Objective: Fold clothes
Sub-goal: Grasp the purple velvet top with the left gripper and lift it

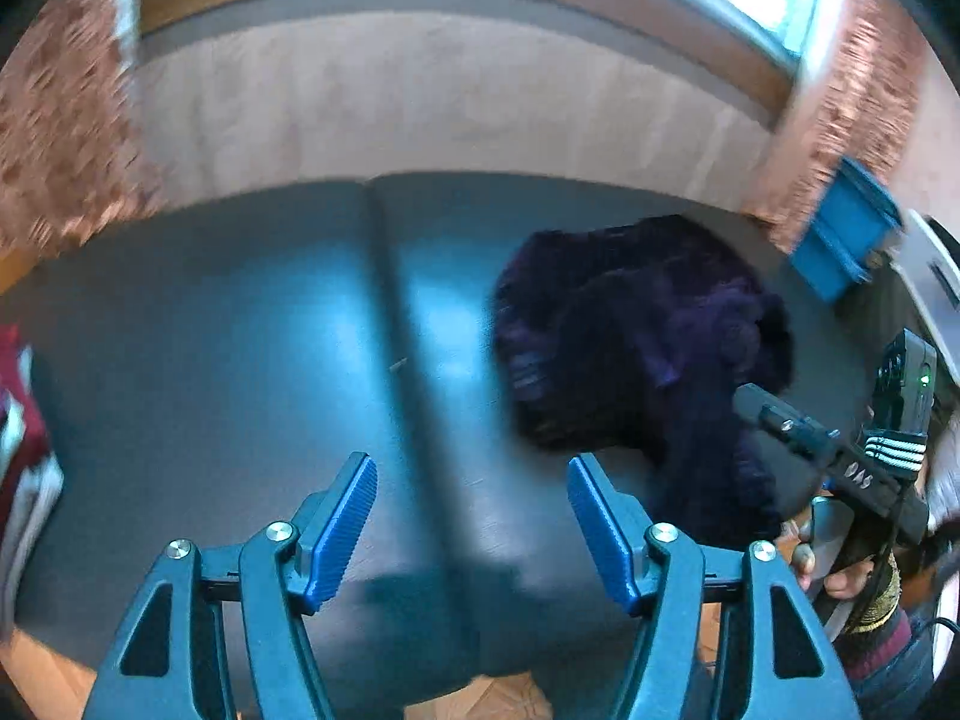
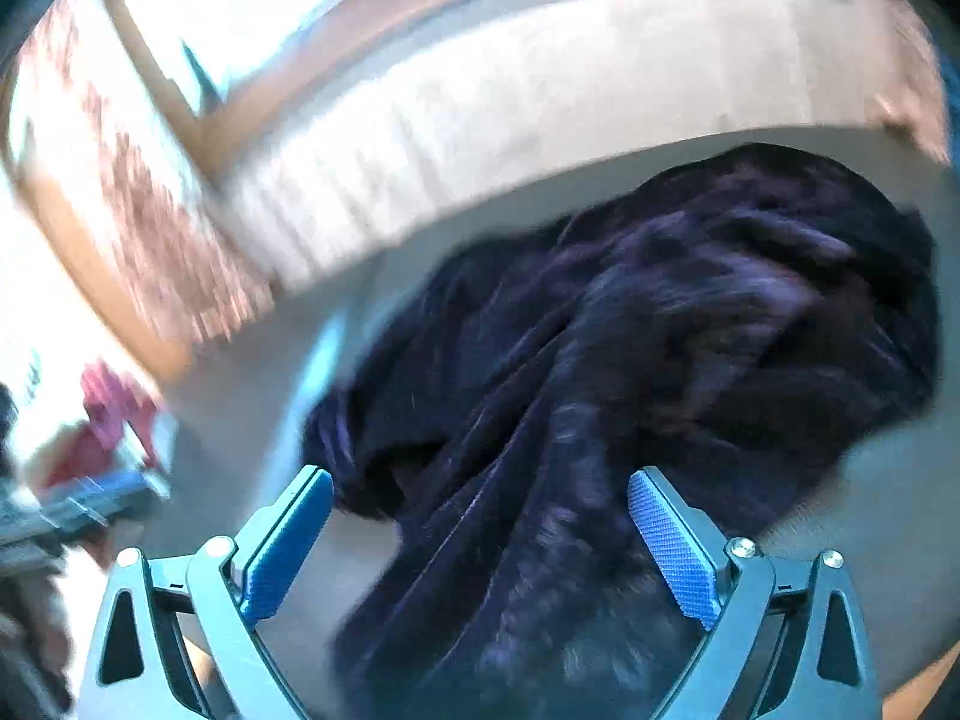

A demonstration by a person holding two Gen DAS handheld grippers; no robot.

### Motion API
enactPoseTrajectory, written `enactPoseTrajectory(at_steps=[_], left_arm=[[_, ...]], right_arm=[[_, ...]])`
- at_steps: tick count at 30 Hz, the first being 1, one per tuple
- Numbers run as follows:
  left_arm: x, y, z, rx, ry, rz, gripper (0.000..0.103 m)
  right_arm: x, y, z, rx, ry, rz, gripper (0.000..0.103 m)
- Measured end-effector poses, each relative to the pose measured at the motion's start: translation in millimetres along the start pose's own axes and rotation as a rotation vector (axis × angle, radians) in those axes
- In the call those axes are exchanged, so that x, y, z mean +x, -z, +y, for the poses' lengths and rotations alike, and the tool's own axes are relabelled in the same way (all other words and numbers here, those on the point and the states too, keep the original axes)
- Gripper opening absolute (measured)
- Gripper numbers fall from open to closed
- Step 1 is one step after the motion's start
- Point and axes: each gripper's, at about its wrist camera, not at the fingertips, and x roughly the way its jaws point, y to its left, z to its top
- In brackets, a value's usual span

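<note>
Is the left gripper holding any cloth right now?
No, the left gripper stands open over the bare dark table, with nothing between its fingers.

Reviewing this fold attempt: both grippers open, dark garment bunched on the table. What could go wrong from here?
1. The dark purple garment lies crumpled, and a strip of it runs between the open right gripper; closing now may pinch several layers, not one edge.
2. The left gripper hangs over bare table, off the cloth, so a one-sided pull could drag the heap.

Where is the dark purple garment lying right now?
The dark purple garment lies crumpled on the dark table, right of its centre seam in the left wrist view; in the right wrist view it runs between the right gripper.
</note>
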Motion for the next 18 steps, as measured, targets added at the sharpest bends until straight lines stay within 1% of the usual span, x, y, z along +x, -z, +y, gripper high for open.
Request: enactPoseTrajectory(at_steps=[2, 5, 7, 8, 9, 11, 12, 14, 16, 18], left_arm=[[2.6, -17.8, -23.8, 0.067, 0.043, -0.014, 0.067], [16.0, -43.2, -62.7, 0.168, 0.102, -0.011, 0.067], [29.7, -55.4, -91.1, 0.231, 0.132, -0.004, 0.067], [41.7, -63.8, -106.8, 0.264, 0.135, 0.008, 0.067], [52.9, -70.3, -118.2, 0.291, 0.138, 0.02, 0.067], [74.4, -81.9, -134.4, 0.328, 0.15, 0.055, 0.067], [85.9, -87.4, -141.9, 0.347, 0.151, 0.07, 0.067], [110.8, -95.6, -153.2, 0.39, 0.127, 0.097, 0.067], [140.4, -103.0, -168.3, 0.424, 0.089, 0.13, 0.067], [170.2, -104.7, -181.0, 0.459, 0.037, 0.186, 0.065]], right_arm=[[-29.9, -4.2, -22.2, 0.116, -0.002, -0.047, 0.1], [-65.6, -4.3, -68.5, 0.235, 0.055, -0.073, 0.1], [-80.8, -2.7, -85.9, 0.281, 0.092, -0.087, 0.1], [-87.6, -2.8, -93.4, 0.302, 0.109, -0.094, 0.1], [-89.3, -3.5, -92.6, 0.315, 0.122, -0.102, 0.1], [-93.3, -3.4, -103.7, 0.317, 0.142, -0.109, 0.1], [-89.9, -4.8, -106.6, 0.314, 0.153, -0.107, 0.1], [-90.6, -4.4, -109.5, 0.302, 0.168, -0.103, 0.1], [-97.3, 0.2, -118.3, 0.292, 0.175, -0.099, 0.1], [-97.6, 1.9, -123.4, 0.289, 0.179, -0.095, 0.1]])
